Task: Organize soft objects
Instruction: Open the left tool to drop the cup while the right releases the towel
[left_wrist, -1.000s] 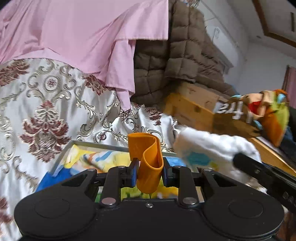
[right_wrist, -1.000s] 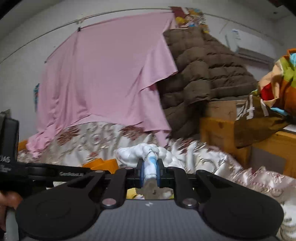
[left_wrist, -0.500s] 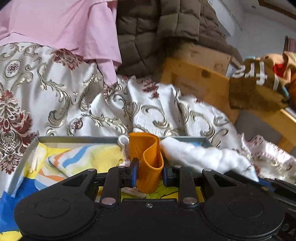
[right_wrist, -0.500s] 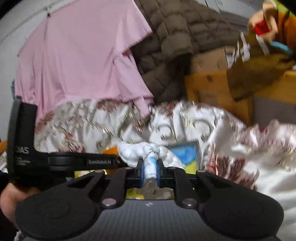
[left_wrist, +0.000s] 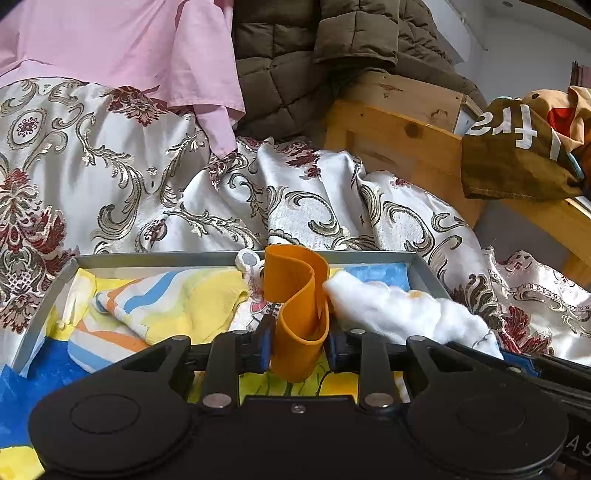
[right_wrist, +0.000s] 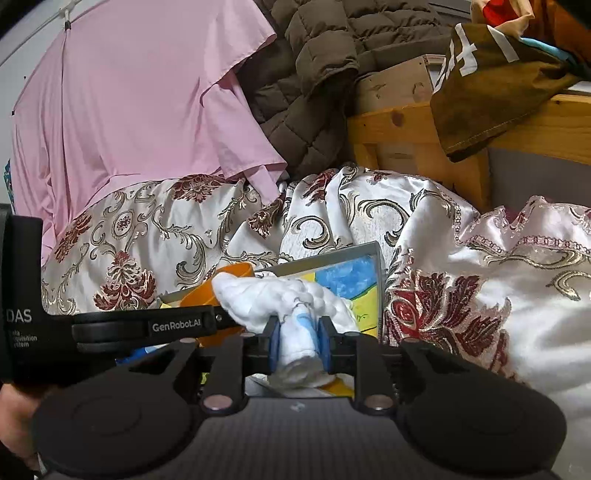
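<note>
My left gripper (left_wrist: 297, 347) is shut on a folded orange rubbery strip (left_wrist: 298, 295), held just over a grey-rimmed tray (left_wrist: 155, 257) with a colourful painted bottom. A striped yellow, blue and orange cloth (left_wrist: 166, 310) lies in the tray's left half. My right gripper (right_wrist: 297, 345) is shut on a fluffy white soft toy (right_wrist: 291, 299), which also shows in the left wrist view (left_wrist: 399, 314) next to the orange strip. The tray's corner (right_wrist: 375, 251) shows in the right wrist view, with the orange strip (right_wrist: 229, 277) behind the toy.
The tray rests on a white satin cover with red and gold flowers (left_wrist: 140, 177). Behind hang a pink cloth (right_wrist: 140, 103) and a brown quilted jacket (left_wrist: 325, 55). A wooden frame (left_wrist: 399, 136) with a brown printed cloth (left_wrist: 517, 147) stands at the right.
Both grippers have come down and forward over the tray with their loads still held. The tray and its contents now fill more of both views.
</note>
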